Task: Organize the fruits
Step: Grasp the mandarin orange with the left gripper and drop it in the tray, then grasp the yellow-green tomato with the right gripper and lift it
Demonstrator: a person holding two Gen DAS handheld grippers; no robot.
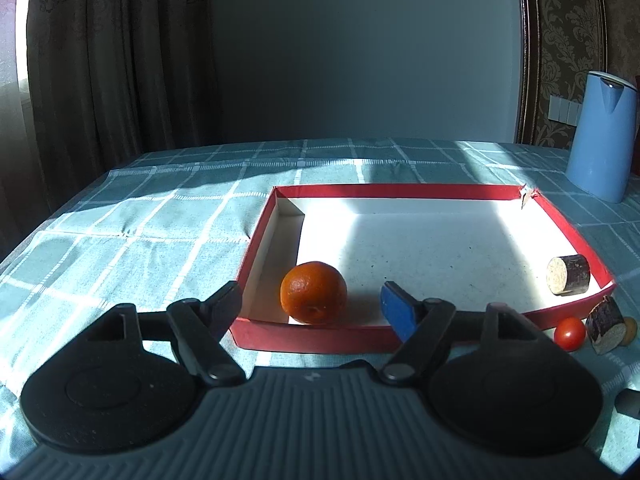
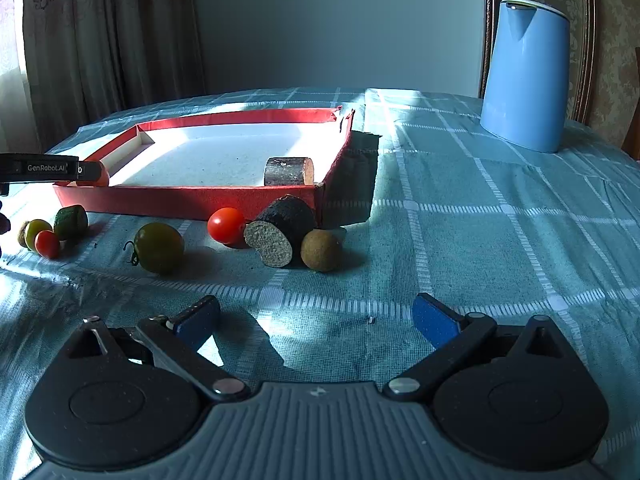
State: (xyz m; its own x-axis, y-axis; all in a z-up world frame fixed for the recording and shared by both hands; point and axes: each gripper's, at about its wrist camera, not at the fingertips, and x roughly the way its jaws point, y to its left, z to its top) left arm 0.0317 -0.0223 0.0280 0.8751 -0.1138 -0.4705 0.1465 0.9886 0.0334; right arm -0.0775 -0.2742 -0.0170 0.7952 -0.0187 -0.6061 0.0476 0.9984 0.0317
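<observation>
The tablecloth (image 2: 460, 216) is woven checked cloth, matt and creased. The tray (image 1: 320, 340) looks like red cardboard with a white paper lining. At its 7 o'clock corner the orange (image 1: 313, 293) has dimpled, slightly shiny skin. The jug (image 2: 524, 72) is smooth blue plastic. The tomato (image 2: 226, 225) is glossy.

Black claw (image 2: 316, 318), blue pads (image 2: 434, 320)
</observation>
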